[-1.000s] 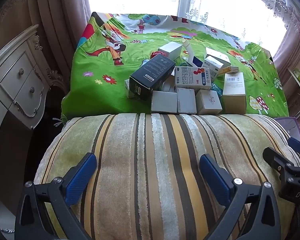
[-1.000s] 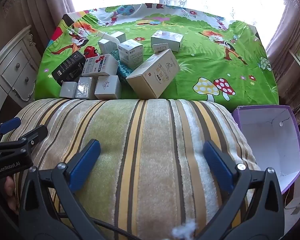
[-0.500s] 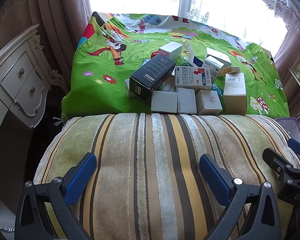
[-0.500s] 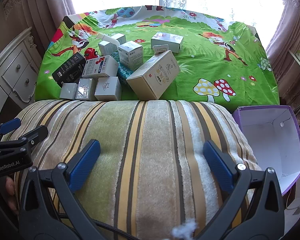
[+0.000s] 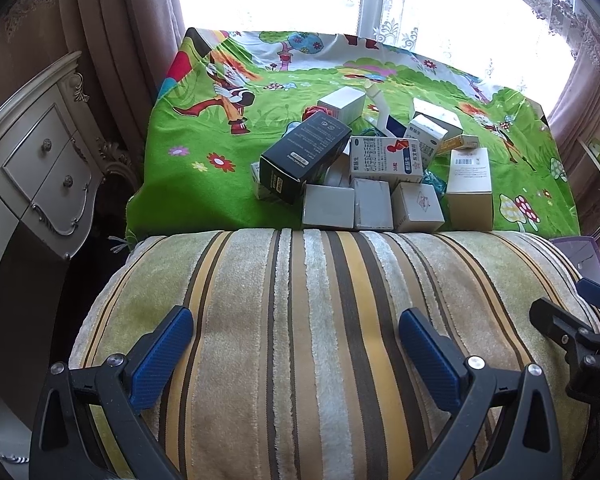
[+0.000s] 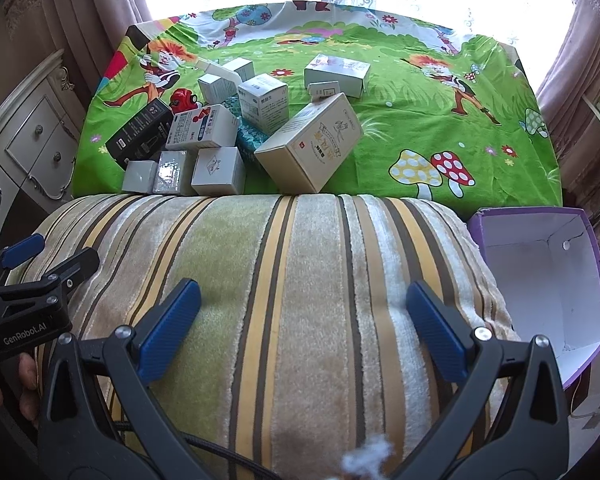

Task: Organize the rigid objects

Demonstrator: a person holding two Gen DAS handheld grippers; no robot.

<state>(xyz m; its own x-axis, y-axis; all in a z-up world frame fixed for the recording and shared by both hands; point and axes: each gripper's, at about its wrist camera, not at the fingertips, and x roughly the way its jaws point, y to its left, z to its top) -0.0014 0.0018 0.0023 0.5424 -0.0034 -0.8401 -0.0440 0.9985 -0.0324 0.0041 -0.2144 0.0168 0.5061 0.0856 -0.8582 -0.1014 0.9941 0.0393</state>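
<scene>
I am at the start: both my left tool (image 5: 296,336) and right tool (image 6: 304,312) are apart, empty. Next I must reach the boxes (image 6: 204,140) and fill the purple bin (image 6: 540,280).

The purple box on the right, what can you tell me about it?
The purple box looks like cardboard, purple outside and white inside. It has no lid on, and its open mouth is tipped toward the camera. It looks empty apart from a small hole in its back wall. It sits low beside the striped cushion, at the near right corner of the green cloth, apart from the pile of small boxes. No gripper touches it. The left wrist view shows only a corner.
</scene>
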